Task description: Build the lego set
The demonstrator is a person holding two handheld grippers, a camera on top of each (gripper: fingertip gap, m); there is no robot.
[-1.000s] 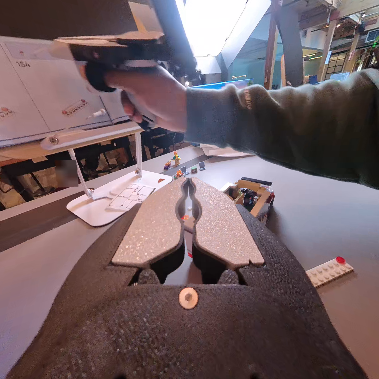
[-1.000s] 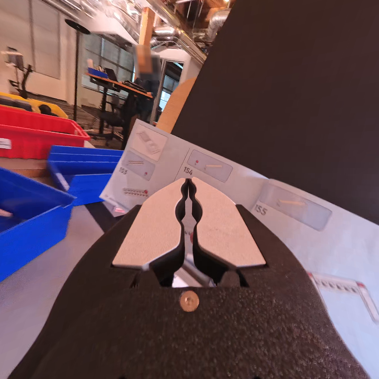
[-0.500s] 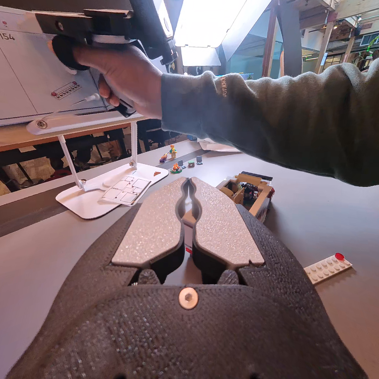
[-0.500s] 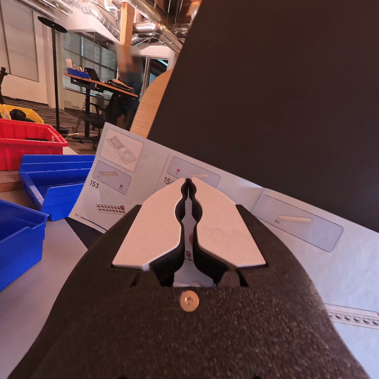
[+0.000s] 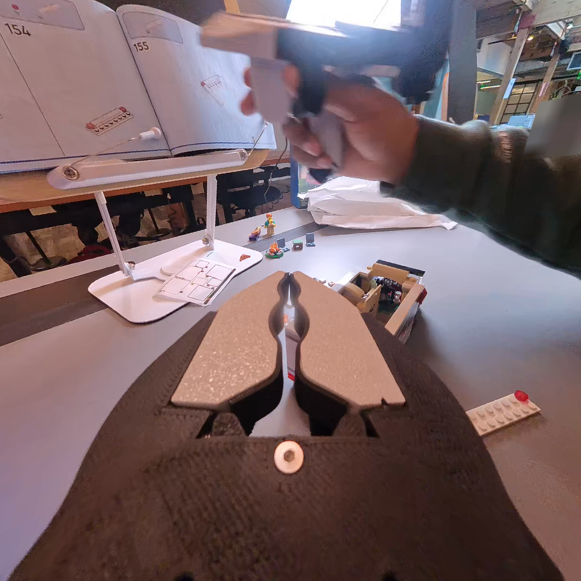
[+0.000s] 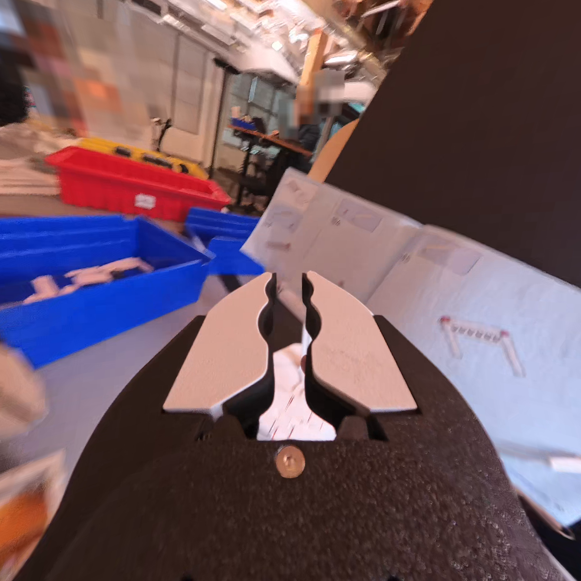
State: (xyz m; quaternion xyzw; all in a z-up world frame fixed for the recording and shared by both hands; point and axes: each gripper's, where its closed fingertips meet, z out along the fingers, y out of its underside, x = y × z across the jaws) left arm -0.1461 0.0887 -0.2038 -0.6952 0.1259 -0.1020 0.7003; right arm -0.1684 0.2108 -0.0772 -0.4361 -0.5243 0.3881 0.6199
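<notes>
Left tongs are hovering pressed together over the grey surface near a brick model; right tongs are gaping before the instruction booklet.

Blue bins, red bin (yellow one behind), white stand

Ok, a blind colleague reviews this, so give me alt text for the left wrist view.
The left gripper, jaws shut and holding nothing, hovers over a grey table near a partly built brick model. Above, a hand holds the other gripper beside an open booklet on a white stand.
</notes>
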